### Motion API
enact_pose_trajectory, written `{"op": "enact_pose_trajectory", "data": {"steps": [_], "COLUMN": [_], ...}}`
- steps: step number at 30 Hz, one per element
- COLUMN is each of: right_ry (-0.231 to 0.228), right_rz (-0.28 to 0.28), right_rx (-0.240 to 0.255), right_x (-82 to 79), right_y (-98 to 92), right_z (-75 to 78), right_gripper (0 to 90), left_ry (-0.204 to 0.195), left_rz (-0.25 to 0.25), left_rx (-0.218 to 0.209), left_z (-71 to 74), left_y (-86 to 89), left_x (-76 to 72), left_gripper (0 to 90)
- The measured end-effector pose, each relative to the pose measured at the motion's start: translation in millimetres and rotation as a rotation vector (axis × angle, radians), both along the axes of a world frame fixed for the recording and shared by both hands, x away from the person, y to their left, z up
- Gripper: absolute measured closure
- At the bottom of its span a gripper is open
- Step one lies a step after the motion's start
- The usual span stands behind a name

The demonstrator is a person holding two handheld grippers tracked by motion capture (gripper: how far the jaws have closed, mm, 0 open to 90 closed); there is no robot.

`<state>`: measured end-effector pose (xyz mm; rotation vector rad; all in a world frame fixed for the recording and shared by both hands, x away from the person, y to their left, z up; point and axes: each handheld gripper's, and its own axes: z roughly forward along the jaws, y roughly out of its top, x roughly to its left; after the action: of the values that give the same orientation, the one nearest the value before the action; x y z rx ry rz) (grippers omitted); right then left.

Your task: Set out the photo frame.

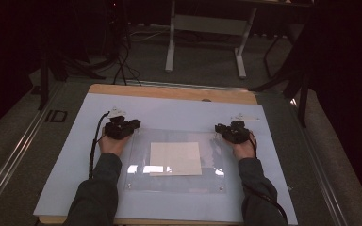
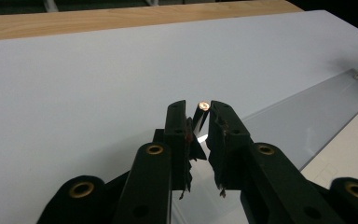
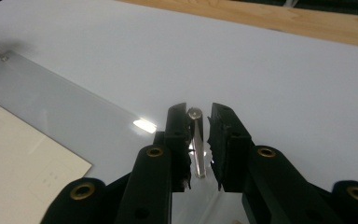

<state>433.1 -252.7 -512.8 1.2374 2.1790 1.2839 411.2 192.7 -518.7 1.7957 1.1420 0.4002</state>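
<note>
clear sheet (image 1: 174, 160) flat mid-table, cream paper (image 1: 176, 158) under it, corner posts | left tongs (image 2: 199, 122) clenched on copper-headed post (image 2: 203, 106) at far-left corner | right tongs (image 3: 198, 122) slightly parted around silver post (image 3: 196, 140), grip uncertain | white mat (image 1: 169, 113) on wooden table (image 1: 169, 92); dim room, grey floor

We see a clear acrylic sheet (image 1: 174, 162) lying flat on the white tabletop (image 1: 66, 179), a cream paper square (image 1: 176, 158) at its middle. Small upright pins stand at its corners: one copper-headed (image 2: 204, 106), one silvery (image 3: 195, 113), seemingly between jaws.
</note>
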Motion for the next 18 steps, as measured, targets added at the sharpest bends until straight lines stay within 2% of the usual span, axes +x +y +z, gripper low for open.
{"op": "enact_pose_trajectory", "data": {"steps": [7, 12, 16, 18], "right_ry": [0.000, 0.005, 0.008, 0.008], "right_rz": [0.001, 0.001, 0.002, 0.003], "right_rx": [0.025, 0.030, 0.045, 0.047], "right_x": [0.6, 1.2, 1.8, 1.8], "right_y": [-0.3, -0.6, -1.7, -1.7], "right_z": [-2.4, -2.5, -3.4, -3.6], "right_gripper": [82.4, 82.4, 82.2, 82.3], "left_ry": [-0.011, -0.030, -0.034, -0.039], "left_rz": [-0.006, 0.004, -0.003, -0.001], "left_rx": [0.018, -0.003, -0.007, 0.005], "left_z": [-4.6, -4.5, -5.8, -5.5], "left_y": [-1.3, -3.0, -1.9, -2.6], "left_x": [0.8, 1.7, 2.2, 2.1], "left_gripper": [80.5, 81.5, 82.5, 83.1]}}
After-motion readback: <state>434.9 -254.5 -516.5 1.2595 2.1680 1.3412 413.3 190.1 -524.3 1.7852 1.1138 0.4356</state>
